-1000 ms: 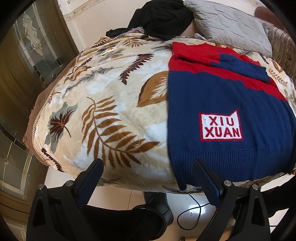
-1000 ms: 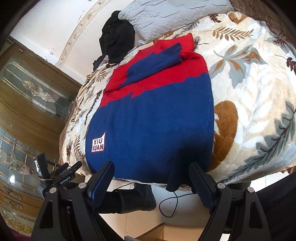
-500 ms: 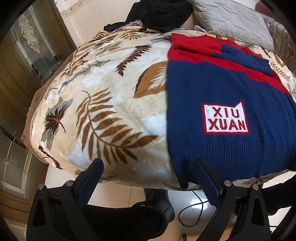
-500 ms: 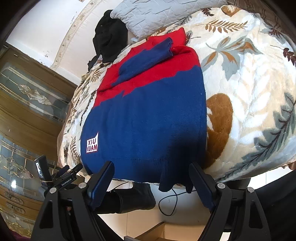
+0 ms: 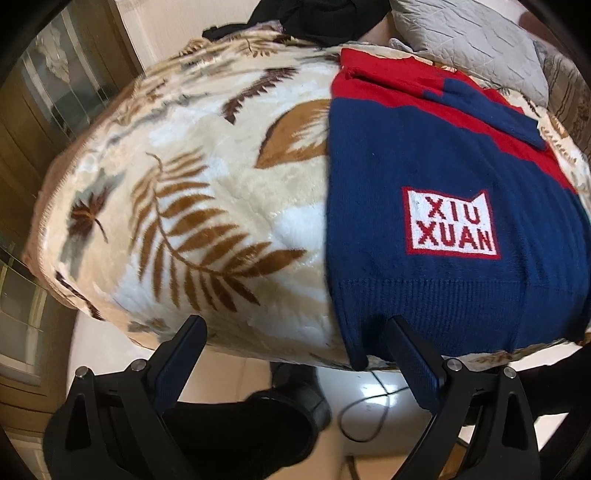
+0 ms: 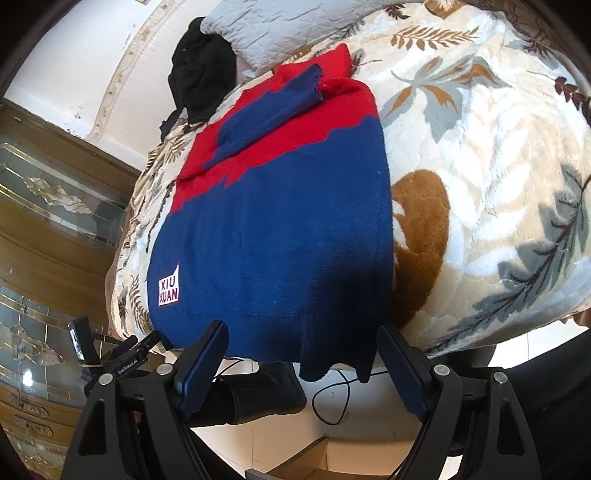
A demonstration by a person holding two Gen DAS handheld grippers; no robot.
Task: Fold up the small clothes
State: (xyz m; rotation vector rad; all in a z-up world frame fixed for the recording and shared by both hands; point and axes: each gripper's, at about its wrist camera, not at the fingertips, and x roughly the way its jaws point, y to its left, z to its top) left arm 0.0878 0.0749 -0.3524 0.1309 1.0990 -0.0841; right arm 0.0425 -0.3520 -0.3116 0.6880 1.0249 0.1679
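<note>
A navy and red knit sweater (image 5: 436, 155) with a white "XIU XUAN" patch (image 5: 451, 224) lies flat on a leaf-print blanket (image 5: 207, 206), one sleeve folded across its red top. It also shows in the right wrist view (image 6: 288, 229). Its ribbed hem hangs over the bed's near edge. My left gripper (image 5: 295, 332) is open and empty at the hem's left corner. My right gripper (image 6: 301, 336) is open and empty at the hem's right corner (image 6: 332, 363).
A grey quilted pillow (image 6: 280, 22) and a black garment (image 6: 201, 74) lie at the bed's far end. A dark wood and glass cabinet (image 6: 48, 229) stands to the left. A black boot (image 6: 258, 391) and a cable (image 6: 332, 395) lie on the floor below.
Both grippers have moved closer to the sweater's hem at the bed edge. Both stay open.
</note>
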